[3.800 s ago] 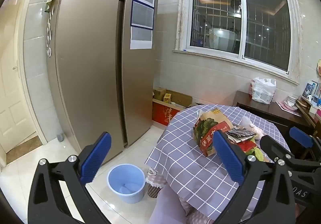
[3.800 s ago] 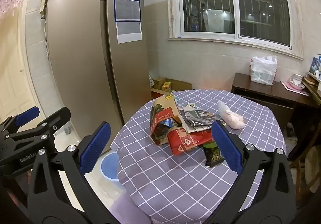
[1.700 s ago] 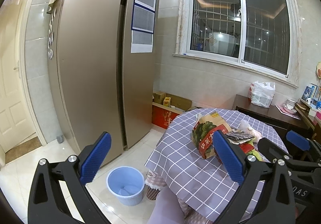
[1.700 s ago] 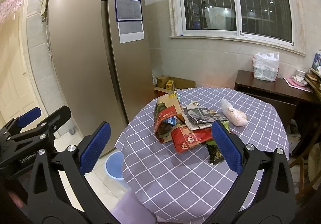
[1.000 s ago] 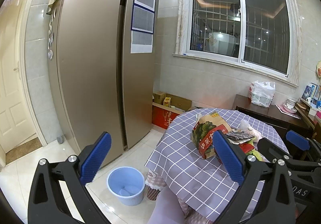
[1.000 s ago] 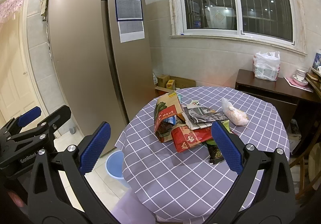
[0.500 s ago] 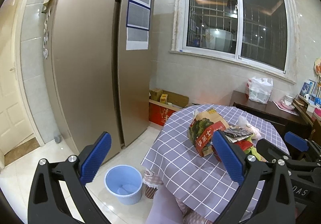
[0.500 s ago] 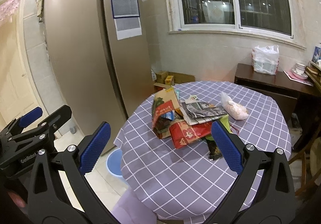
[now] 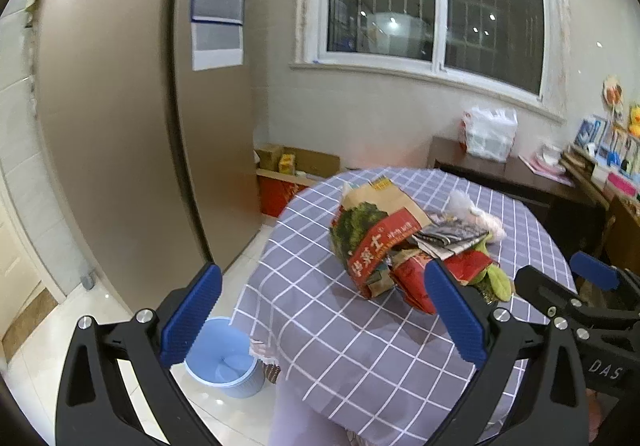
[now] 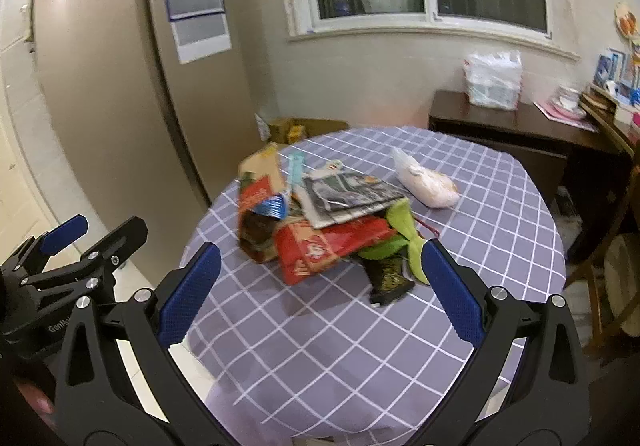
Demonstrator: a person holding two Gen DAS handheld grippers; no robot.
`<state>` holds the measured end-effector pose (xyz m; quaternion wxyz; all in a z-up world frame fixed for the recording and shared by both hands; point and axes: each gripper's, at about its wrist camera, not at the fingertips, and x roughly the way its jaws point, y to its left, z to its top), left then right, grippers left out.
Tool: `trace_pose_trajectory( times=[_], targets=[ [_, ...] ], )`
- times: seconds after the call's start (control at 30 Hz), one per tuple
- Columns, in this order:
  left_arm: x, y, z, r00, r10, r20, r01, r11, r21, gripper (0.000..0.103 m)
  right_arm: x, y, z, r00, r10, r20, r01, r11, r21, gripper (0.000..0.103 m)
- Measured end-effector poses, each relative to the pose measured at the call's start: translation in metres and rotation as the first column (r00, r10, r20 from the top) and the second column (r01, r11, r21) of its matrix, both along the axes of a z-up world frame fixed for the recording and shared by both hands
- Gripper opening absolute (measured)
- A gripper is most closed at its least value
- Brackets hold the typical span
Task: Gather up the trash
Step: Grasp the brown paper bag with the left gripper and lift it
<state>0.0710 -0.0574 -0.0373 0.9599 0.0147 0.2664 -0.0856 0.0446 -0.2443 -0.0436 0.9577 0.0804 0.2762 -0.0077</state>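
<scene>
Kitchen interior with a round worktop (image 10: 500, 206) under a checked purple cloth, a tall refrigerator (image 9: 120, 118) at left and a window (image 9: 436, 2) behind. A trash pile (image 10: 332, 218) of bags, wrappers and newspaper is heaped near the worktop centre; a blue bin (image 9: 224, 364) is seen on the floor beside the worktop, seemingly empty. Nothing is judged collected yet; the whole pile remains to be gathered. Left gripper (image 9: 320, 316) and right gripper (image 10: 316, 288) are both held with fingers spread wide and nothing between them. The pile is framed ahead of the right fingers, apart from them, and toward the right of the left fingers.
</scene>
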Motion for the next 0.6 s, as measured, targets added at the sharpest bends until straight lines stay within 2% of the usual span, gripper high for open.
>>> trace_pose_trajectory(
  times=[0.37, 0.5, 0.53, 0.6],
  targets=[
    [0.067, -0.035, -0.037, 0.992, -0.069, -0.104, 0.073, 0.996, 0.042, 0.099, 0.046, -0.025, -0.030, 0.991, -0.070, -0.113, 0.071, 0.997, 0.007, 0.098],
    [0.082, -0.050, -0.049, 0.993, -0.063, -0.095, 0.074, 0.991, 0.115, 0.099, 0.064, -0.030, -0.037, 0.987, -0.073, -0.146, 0.075, 0.997, 0.005, 0.098],
    [0.084, -0.051, -0.050, 0.993, -0.065, -0.096, 0.076, 0.990, 0.120, 0.098, 0.067, -0.030, -0.038, 0.986, -0.074, -0.149, 0.075, 0.997, 0.002, 0.098],
    [0.091, -0.054, -0.054, 0.991, -0.074, -0.109, 0.086, 0.990, 0.114, 0.086, 0.074, -0.031, -0.039, 0.985, -0.074, -0.155, 0.074, 0.997, -0.005, 0.098]
  ],
)
